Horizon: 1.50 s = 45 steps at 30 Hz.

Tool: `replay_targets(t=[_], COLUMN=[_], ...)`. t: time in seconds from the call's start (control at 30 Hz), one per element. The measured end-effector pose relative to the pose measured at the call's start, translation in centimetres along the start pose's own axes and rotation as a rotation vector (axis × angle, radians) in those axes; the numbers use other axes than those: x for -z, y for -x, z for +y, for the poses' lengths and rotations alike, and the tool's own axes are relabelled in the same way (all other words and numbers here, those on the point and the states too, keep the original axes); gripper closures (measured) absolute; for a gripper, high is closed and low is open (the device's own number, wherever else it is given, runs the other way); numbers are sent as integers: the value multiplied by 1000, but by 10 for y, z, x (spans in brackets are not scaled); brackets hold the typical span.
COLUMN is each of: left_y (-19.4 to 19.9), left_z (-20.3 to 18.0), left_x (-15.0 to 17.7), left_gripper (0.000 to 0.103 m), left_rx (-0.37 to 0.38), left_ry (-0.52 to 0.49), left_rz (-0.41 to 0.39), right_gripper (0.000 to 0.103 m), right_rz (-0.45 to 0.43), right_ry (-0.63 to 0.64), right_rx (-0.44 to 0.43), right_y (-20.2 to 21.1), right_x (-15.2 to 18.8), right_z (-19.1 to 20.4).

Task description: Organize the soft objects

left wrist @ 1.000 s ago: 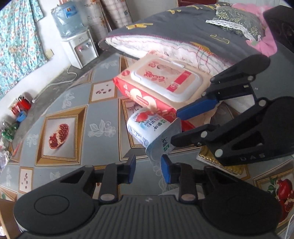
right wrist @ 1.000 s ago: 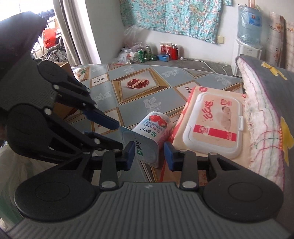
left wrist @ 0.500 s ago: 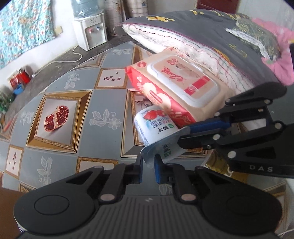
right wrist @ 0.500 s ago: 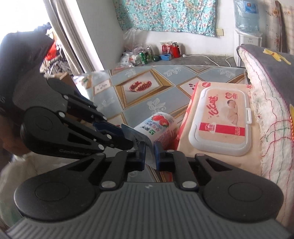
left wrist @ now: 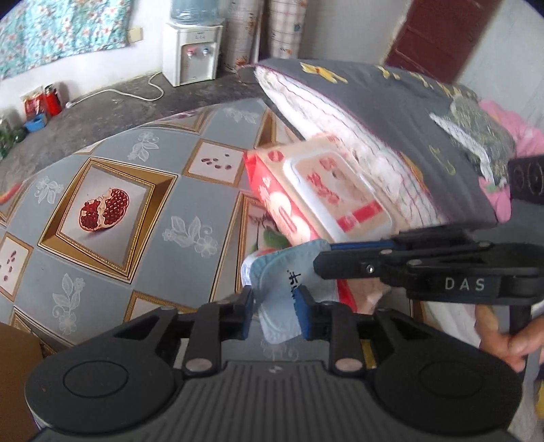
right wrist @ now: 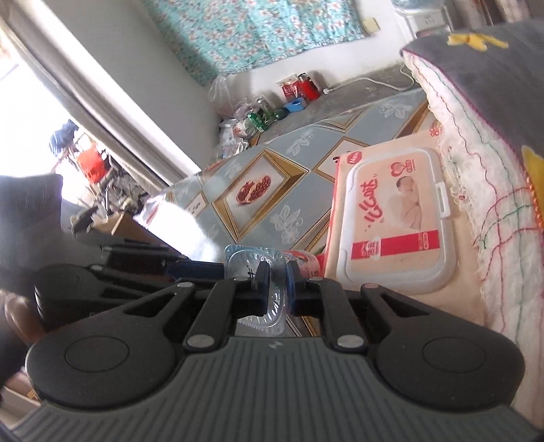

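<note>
Both claws are sharing one soft pouch [left wrist: 282, 289]: right claw [right wrist: 277, 289] is pinching its flat end closed, left claw [left wrist: 275, 307], just reopening slightly, is bracketing it for support beside the wipes pack [right wrist: 391, 224]

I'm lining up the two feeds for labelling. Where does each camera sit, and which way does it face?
Left wrist view: sits on the left gripper, looking down along its fingers across the patterned table toward the pillow; the right gripper and a hand show.
Right wrist view: sits on the right gripper, facing the floral wall cloth; the left gripper's fingers enter from the left.
Shared: the small tissue pack both grippers pinch, and the wet wipes pack.
</note>
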<state>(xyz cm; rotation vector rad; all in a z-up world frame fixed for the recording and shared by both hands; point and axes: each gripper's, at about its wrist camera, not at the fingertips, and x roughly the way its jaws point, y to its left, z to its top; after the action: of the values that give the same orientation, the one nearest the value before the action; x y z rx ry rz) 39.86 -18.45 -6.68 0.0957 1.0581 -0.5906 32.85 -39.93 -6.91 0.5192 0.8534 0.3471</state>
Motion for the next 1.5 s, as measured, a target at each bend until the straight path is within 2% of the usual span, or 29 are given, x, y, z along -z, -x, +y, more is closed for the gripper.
replay_targets(t=[0.13, 0.33, 0.5, 0.67, 0.83, 1.03, 1.2, 1.37, 1.5], left_y=[-5, -3, 14, 51, 119, 223, 296, 333, 336], left_z=[5, 5, -1, -15, -27, -22, -5, 26, 55], left_x=[-6, -9, -9, -4, 11, 57, 113, 173, 213], left_gripper=[68, 72, 73, 74, 74, 73, 74, 74, 75], left_rx=[13, 4, -5, -13, -41, -133, -238, -308, -325], left_ry=[51, 124, 143, 139, 128, 172, 244, 364, 458], left_rz=[1, 26, 7, -34, -117, -244, -313, -325, -296], right_gripper=[93, 92, 92, 92, 92, 92, 91, 89, 88], right_rz=[3, 12, 7, -15, -43, -30, 63, 214, 332], right_ry=[-52, -127, -147, -129, -68, 38, 78, 92, 97], right_rx=[-12, -22, -32, -41, -84, -200, -316, -353, -326], right_y=[-4, -1, 14, 42, 77, 92, 75, 36, 1], right_x=[-2, 3, 8, 4, 1, 7, 30, 63, 93], right_z=[-7, -12, 0, 31, 91, 188, 264, 323, 354])
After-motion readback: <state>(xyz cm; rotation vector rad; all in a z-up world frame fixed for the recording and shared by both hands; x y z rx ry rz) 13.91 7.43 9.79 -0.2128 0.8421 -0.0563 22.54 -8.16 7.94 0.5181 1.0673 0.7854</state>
